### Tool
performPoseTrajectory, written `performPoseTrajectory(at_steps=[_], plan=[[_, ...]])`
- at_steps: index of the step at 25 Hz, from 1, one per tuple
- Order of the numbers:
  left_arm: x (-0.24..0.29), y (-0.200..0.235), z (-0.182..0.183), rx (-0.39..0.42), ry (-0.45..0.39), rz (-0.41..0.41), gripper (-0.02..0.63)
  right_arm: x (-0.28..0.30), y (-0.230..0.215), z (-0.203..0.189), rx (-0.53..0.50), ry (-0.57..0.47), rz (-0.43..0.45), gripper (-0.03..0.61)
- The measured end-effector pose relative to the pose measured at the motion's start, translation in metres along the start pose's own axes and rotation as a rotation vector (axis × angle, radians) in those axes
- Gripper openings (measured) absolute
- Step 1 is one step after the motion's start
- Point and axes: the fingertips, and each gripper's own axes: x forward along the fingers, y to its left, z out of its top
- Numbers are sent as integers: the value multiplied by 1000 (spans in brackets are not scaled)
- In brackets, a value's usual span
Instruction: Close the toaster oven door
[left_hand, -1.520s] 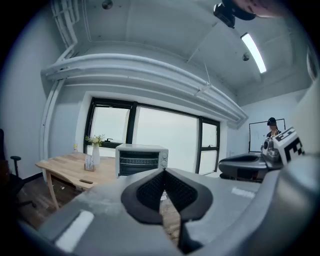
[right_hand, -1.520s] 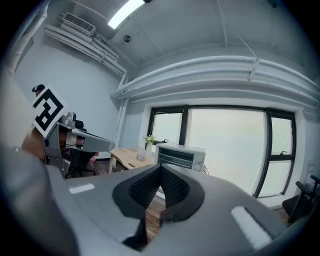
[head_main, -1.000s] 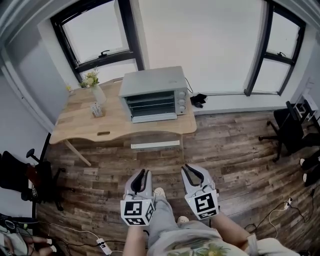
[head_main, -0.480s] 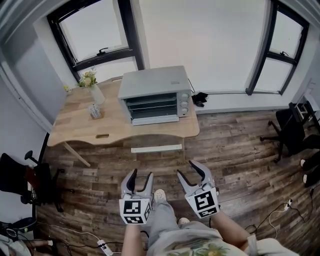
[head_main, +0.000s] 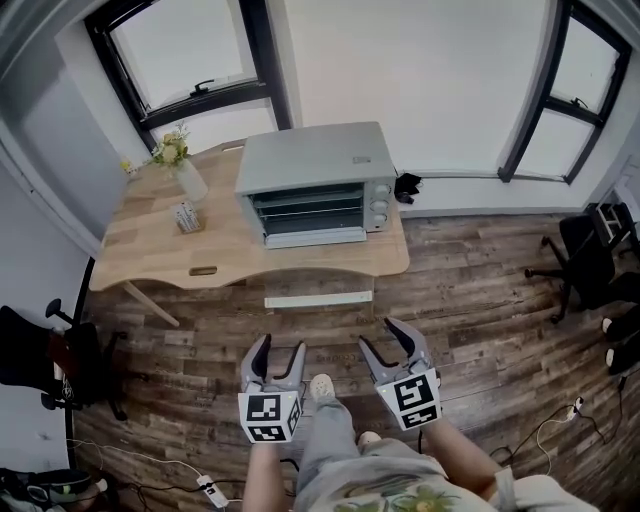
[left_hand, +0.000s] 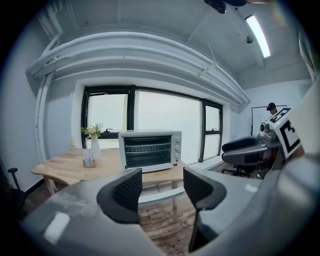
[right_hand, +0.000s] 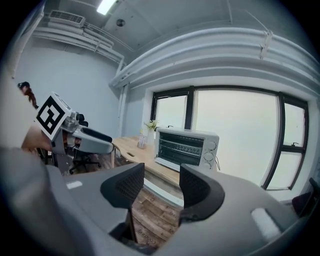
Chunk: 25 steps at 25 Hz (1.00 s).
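A silver toaster oven (head_main: 315, 185) stands on the wooden desk (head_main: 150, 255), its door (head_main: 310, 237) folded down flat in front so the racks show. Both grippers hang low over the floor, well short of the desk. My left gripper (head_main: 279, 352) has its jaws opening, with nothing between them. The jaws of my right gripper (head_main: 383, 338) are opening too, and they are also empty. The left gripper view shows the toaster oven (left_hand: 150, 149) far beyond the left gripper (left_hand: 160, 192). In the right gripper view the toaster oven (right_hand: 187, 147) stands far past the right gripper (right_hand: 162, 187).
A vase of flowers (head_main: 180, 165) and a small holder (head_main: 185, 217) stand on the desk's left part. A white shelf (head_main: 318, 299) hangs under the desk's front edge. Office chairs stand at the right (head_main: 590, 250) and left (head_main: 40, 360). A power strip (head_main: 205, 490) lies on the wood floor.
Both grippers' jaws have spread from nearly shut to wide. The desk and toaster oven sit slightly lower and larger in the head view.
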Motion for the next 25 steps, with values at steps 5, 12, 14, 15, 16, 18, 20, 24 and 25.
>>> performPoseTrajectory(at_steps=[5,12,14,15,16,18,20,24,25], plan=[[17,18,-15,-23,39,6,255,24,-8,-18,65,55,-8,210],[41,44,-39,-56,95,13,255,53,-16,-45,112,131,-29,210],[48,50,-48,-66,117,11,255,60,-18,-55,127,158,-36,210],[51,53,-53,-71,128,10,255,64,-20,-59,133,170,-41,210],[55,55,-58,-76,138,8,255,67,-22,-63,138,181,-46,210],[64,60,-66,-86,158,4,255,75,-26,-71,149,199,-52,210],[72,65,-76,-95,180,2,255,83,-26,-80,162,219,-51,210],[86,73,-92,-109,221,-4,253,98,-28,-98,192,267,-55,210],[90,74,-97,-111,231,-6,255,102,-30,-103,204,275,-57,210]])
